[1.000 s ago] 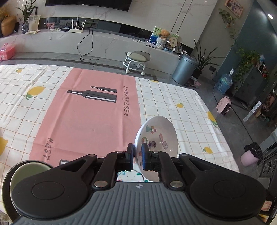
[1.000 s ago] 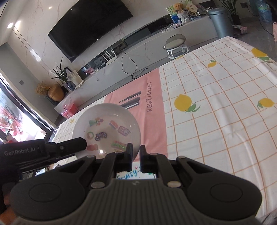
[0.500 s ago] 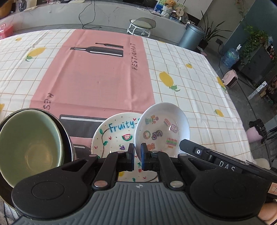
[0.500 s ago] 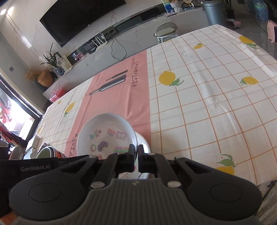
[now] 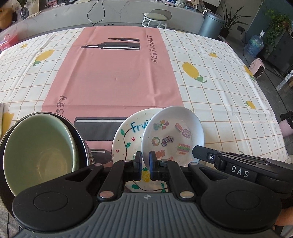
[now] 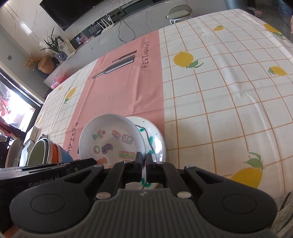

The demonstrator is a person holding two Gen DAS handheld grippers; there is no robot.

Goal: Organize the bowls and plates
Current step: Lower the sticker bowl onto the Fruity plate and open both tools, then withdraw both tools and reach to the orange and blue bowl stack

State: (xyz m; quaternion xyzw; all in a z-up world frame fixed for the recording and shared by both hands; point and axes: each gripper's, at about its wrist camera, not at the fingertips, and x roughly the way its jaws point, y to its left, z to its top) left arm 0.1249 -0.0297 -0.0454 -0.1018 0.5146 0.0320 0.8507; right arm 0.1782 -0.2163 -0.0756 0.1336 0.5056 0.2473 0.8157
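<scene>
A white sticker plate (image 5: 172, 135) is held tilted over a white "Fruity" plate (image 5: 128, 135) that lies on the table. My left gripper (image 5: 145, 163) is shut on the sticker plate's near left rim. My right gripper (image 6: 143, 163) is shut on its right rim. The sticker plate (image 6: 111, 141) and the Fruity plate (image 6: 155, 141) also show in the right wrist view. A green bowl (image 5: 36, 153) nested in a dark bowl stands at the left; in the right wrist view the stack (image 6: 42, 152) has orange and blue bowls beneath.
The table wears a lemon-check cloth (image 5: 219, 76) with a pink runner (image 5: 113, 73) down the middle. The right gripper's body (image 5: 238, 166) sits close beside the left one. A stool (image 5: 157, 16) and a bin (image 5: 210, 25) stand beyond the far edge.
Both grippers have brought the sticker plate down and towards the near edge. It now hangs low over the Fruity plate, and the bowl stack has come into view.
</scene>
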